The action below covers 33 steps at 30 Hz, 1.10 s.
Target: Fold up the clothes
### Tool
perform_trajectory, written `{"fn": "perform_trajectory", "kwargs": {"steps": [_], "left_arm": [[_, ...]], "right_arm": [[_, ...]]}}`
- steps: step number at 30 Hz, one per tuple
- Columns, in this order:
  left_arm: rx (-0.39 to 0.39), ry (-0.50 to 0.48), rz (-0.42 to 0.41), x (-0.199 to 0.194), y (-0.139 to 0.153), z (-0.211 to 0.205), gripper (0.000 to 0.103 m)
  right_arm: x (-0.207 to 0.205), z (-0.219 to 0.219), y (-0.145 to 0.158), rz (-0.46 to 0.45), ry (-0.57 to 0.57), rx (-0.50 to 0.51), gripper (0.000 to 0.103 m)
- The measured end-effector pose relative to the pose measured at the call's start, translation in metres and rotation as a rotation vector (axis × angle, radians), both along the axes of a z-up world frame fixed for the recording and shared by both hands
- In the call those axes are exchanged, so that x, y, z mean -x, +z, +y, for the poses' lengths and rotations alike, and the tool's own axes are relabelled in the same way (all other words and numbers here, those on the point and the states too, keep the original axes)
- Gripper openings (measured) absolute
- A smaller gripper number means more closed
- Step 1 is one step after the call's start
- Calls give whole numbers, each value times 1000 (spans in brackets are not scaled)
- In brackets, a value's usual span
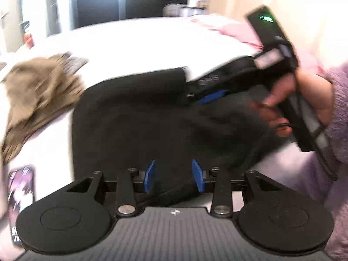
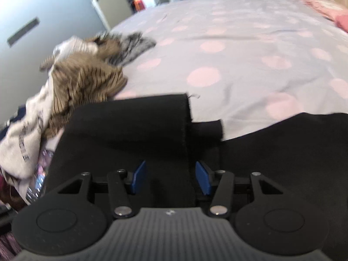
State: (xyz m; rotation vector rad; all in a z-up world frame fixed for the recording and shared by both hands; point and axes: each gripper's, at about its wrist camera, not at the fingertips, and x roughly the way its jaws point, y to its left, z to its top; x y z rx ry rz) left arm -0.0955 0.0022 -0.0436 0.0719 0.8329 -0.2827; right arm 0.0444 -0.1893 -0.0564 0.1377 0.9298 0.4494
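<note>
A bed (image 2: 250, 50) with a pale cover dotted with pink circles is being shown filling most of both views, with a pink pillow (image 2: 326, 8) lying at its far right corner. A black garment (image 2: 130, 130) is being spread across the near part of the bed, directly in front of both grippers; a folded band of it, ending in a raw edge, is being laid on top of the rest of the cloth. To the left of the black garment, touching its edge, a heap of other clothes is being kept: a brown striped top (image 2: 87, 82), a grey and white piece (image 2: 134, 45) behind it, and a pale printed garment (image 2: 24, 134) hanging over the bed's side. A phone (image 1: 21, 187) with a lit screen is being seen at the near left edge of the bed.

The right gripper (image 2: 170, 177) is being held low over the black garment, its jaws standing apart with the folded band lying between the blue pads (image 2: 138, 177) but not being pinched. In the left wrist view that same gripper is being grasped by a hand (image 1: 304, 100) in a fuzzy lilac sleeve (image 1: 335, 130). The left gripper (image 1: 174, 176) is likewise being held above the black cloth, its jaws parted and nothing being gripped.
</note>
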Motion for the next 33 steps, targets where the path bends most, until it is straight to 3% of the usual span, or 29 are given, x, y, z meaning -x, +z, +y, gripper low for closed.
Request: {"fn": "perform_trajectory", "kwargs": {"steps": [3,7,10,12,15,19,21,24,26,28,30,32,33], "left_arm": [[-6,93,19,-3,-3,17,36],[-9,136,50,-7,-3,34,36],[-12,136,64,-12,-9,34,36],[-20,132,67,-14,-12,34,36],[0,141,58,-12,-12,36,36],[36,149,15,-11,-7,42,36],[56,149,-11,-10,-3,44,36],[76,130,10,-12,-7,44,36],[51,119,33,-12,-13,40,36],[13,116,42,-13,-17,36,36],[-13,120,60,-15,-21,34,36],[-21,130,95,-19,-28,35,36],[-16,138,105,-21,-31,37,36]], "right_arm": [[-5,7,-13,40,10,-1,56],[-9,15,-25,74,30,7,55],[1,17,-24,63,60,-1,34],[10,17,-22,42,70,-17,13],[20,18,-13,-19,63,-11,10],[42,9,17,-90,14,1,9],[47,1,23,-69,-24,11,9],[36,-5,-2,45,-69,70,10],[29,-7,-20,115,-85,50,11],[23,-8,-28,154,-95,37,14],[24,-11,-19,130,-120,75,34],[28,-14,-6,70,-161,146,38],[29,-17,3,36,-165,136,39]]}}
